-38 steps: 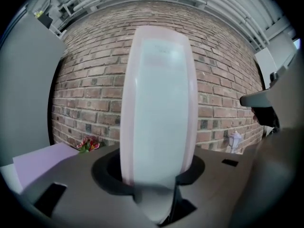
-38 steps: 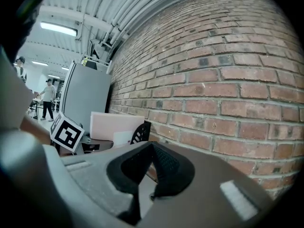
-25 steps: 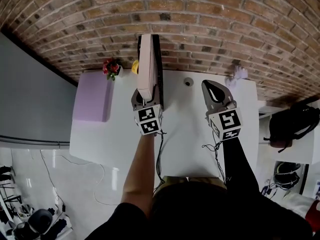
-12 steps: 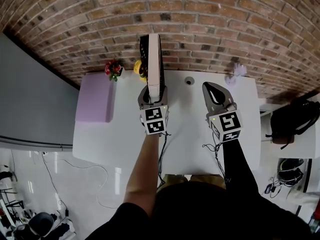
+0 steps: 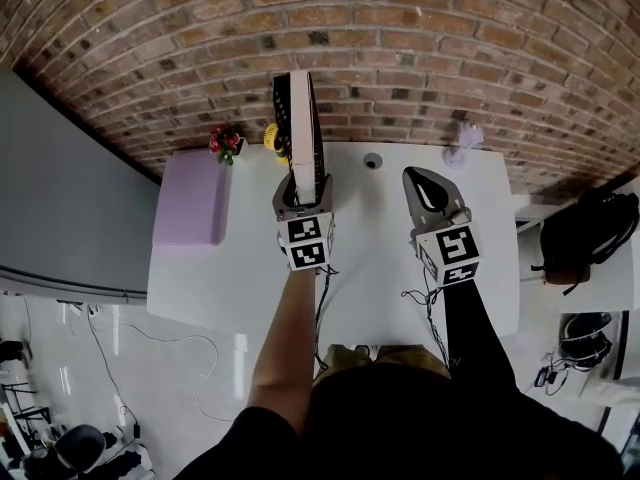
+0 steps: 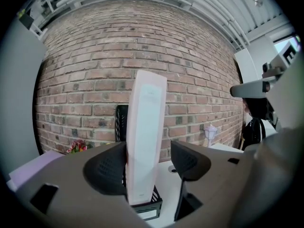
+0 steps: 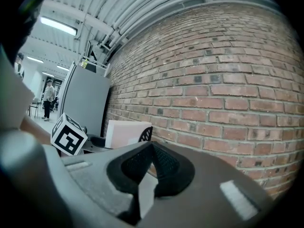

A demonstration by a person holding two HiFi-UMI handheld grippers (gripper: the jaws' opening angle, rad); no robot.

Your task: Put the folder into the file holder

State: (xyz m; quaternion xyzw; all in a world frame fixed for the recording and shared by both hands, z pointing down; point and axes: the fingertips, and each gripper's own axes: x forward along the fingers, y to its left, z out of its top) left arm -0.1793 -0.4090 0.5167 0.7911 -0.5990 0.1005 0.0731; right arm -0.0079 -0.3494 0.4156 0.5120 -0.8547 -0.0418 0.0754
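Note:
A pale pink folder (image 5: 303,133) stands upright on its edge in the black mesh file holder (image 5: 281,103) at the back of the white table (image 5: 370,258), near the brick wall. My left gripper (image 5: 303,196) sits at the folder's near edge with its jaws opening. In the left gripper view the folder (image 6: 145,137) lies against the left pad, with a gap to the right pad, above the holder (image 6: 120,122). My right gripper (image 5: 430,183) hovers over the table to the right, shut and empty (image 7: 151,148). Its view shows the folder (image 7: 124,133) and the holder (image 7: 145,133).
A lilac box (image 5: 187,200) lies at the table's left end. Red flowers (image 5: 224,138) and a yellow object (image 5: 270,135) stand left of the holder. A small white lamp (image 5: 462,140) and a round item (image 5: 373,161) are at the back right. A black backpack (image 5: 585,238) rests on a side table.
The folder has swung from leaning left to upright in the holder. My left gripper shifted a little right with it. The right gripper has stayed put.

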